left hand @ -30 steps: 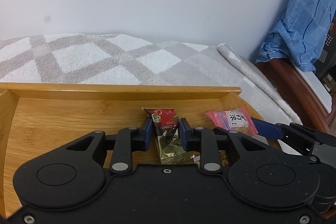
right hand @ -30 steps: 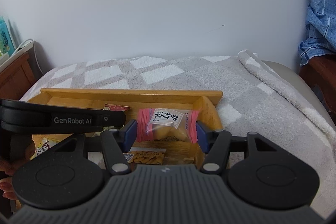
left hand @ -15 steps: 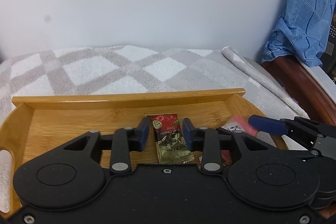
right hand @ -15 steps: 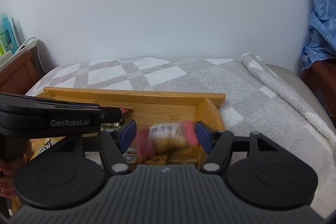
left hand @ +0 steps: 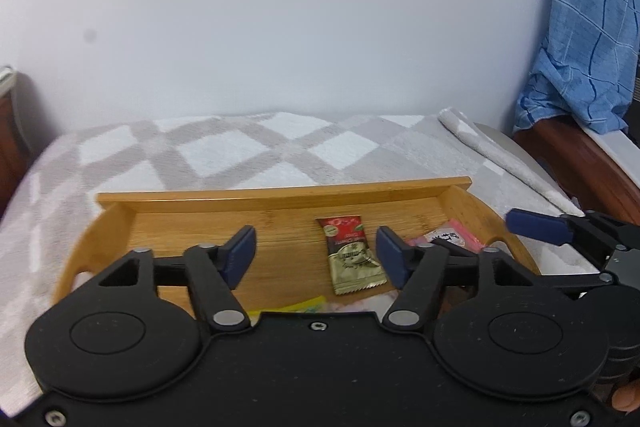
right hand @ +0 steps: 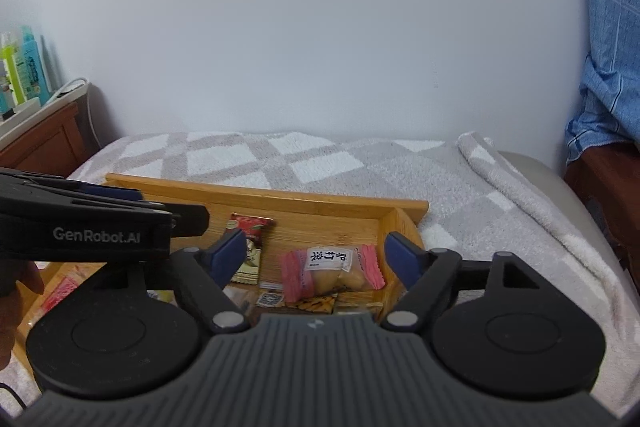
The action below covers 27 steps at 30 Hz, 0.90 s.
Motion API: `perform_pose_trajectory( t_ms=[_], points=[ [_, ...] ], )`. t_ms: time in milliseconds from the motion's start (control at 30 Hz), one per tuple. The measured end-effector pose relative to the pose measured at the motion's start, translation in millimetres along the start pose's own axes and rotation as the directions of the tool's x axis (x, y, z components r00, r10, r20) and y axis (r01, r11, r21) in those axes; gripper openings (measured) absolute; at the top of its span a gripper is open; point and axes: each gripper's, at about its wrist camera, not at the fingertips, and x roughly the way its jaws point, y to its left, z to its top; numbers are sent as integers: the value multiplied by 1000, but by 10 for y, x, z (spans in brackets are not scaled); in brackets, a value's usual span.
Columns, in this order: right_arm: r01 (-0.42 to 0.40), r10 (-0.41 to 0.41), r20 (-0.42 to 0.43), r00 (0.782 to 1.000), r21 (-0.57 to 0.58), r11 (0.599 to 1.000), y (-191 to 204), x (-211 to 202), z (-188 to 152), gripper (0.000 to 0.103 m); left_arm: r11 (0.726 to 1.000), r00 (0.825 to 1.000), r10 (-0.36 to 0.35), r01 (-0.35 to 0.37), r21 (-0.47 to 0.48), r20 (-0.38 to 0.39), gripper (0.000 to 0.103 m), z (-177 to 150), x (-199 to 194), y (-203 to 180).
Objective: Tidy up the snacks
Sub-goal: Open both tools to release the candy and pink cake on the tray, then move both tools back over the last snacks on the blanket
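Observation:
A bamboo tray [left hand: 280, 199] lies on the blanket; it also shows in the right wrist view [right hand: 304, 201]. A red and gold candy sachet [left hand: 352, 255] lies flat in the tray, also seen in the right wrist view [right hand: 248, 231]. A pink wrapped pastry [right hand: 332, 269] lies in the tray's right end, partly seen in the left wrist view [left hand: 452, 237]. My left gripper [left hand: 316, 253] is open and empty above the tray, the sachet just inside its right finger. My right gripper [right hand: 316, 253] is open and empty above the pastry.
Several more snack packets [right hand: 316, 303] lie in the tray's near part, mostly hidden by the grippers. A grey and white checked blanket [left hand: 256, 155] covers the bed. A wooden nightstand [right hand: 36, 143] stands left, blue cloth [left hand: 584, 27] hangs right.
Both grippers have opened and pulled back. The left let go of the red and gold sachet, the right dropped the pink pastry; both packets now lie in the tray.

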Motion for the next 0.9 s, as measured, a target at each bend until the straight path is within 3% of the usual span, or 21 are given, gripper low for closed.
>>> perform_pose_trajectory(
  t_ms=[67, 200, 500, 733, 900],
  points=[
    [-10, 10, 11, 1000, 1, 1000, 5, -103, -12, 89, 1000, 1000, 14, -14, -4, 17, 83, -33, -124, 1],
    [-22, 22, 36, 999, 5, 1000, 32, -343, -57, 91, 1000, 999, 7, -6, -9, 34, 87, -114, -380, -19],
    [-18, 18, 113, 993, -1, 1000, 237, -770, -190, 94, 999, 997, 21, -19, -28, 75, 90, -289, -877, 27],
    [-37, 38, 142, 989, -11, 999, 351, -1036, -400, 101, 999, 996, 47, -49, 21, 74, 91, -496, -1197, 61],
    [-56, 63, 163, 985, -47, 997, 460, -1232, -554, 103, 999, 998, 40, -40, -7, 57, 91, -698, -1420, 128]
  ],
)
